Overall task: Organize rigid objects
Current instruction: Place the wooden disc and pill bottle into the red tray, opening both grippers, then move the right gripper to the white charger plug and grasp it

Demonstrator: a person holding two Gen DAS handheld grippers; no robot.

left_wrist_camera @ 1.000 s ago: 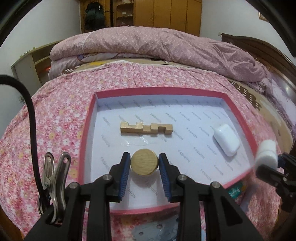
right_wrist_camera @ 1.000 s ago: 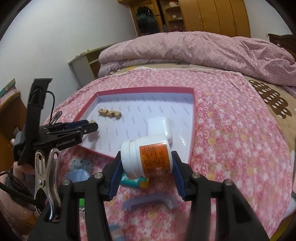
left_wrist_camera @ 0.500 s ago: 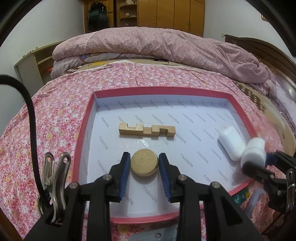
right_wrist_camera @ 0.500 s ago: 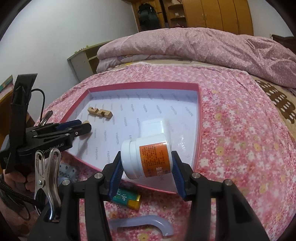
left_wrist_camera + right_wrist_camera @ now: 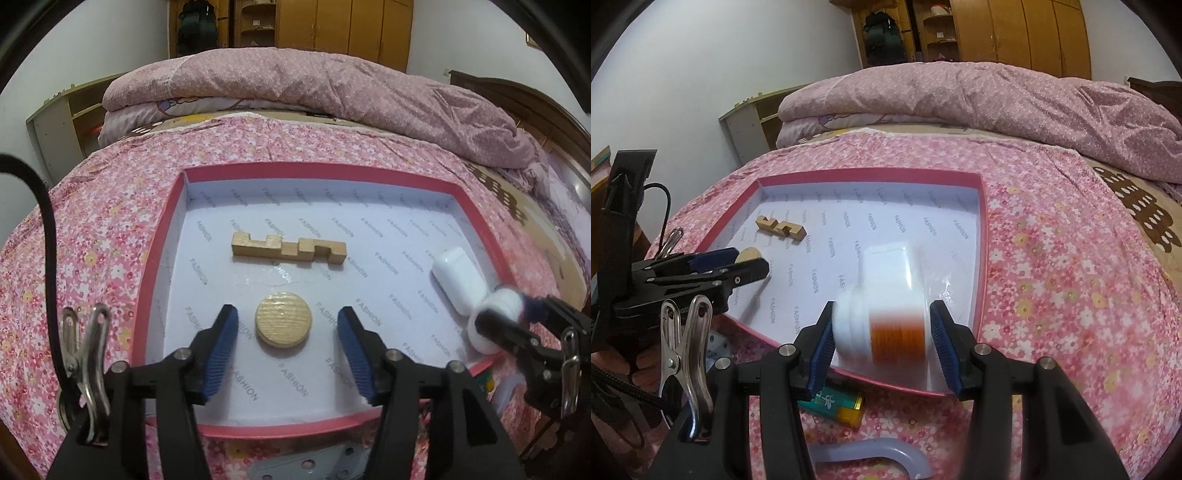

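A red-rimmed tray [image 5: 162, 236] with a white lining lies on the flowered bed. My left gripper [image 5: 287, 339] is open, its blue pads apart on either side of a round wooden disc [image 5: 283, 323] lying in the tray. A notched wooden block [image 5: 288, 249] lies beyond it. A white case [image 5: 458, 280] lies at the tray's right. My right gripper [image 5: 882, 338] holds a white bottle with an orange label [image 5: 886, 328], blurred, over the tray's near right corner [image 5: 982, 236]. The pads look slightly apart from the bottle.
A green and yellow lighter [image 5: 834, 404] and a grey curved handle [image 5: 879, 458] lie on the bedspread in front of the tray. A perforated grey metal plate [image 5: 314, 465] lies under my left gripper. A folded pink quilt [image 5: 314, 85] lies across the far bed.
My left gripper has opened and let go of the wooden disc, which now rests in the tray. My right gripper has moved the bottle forward over the tray, next to the white case.
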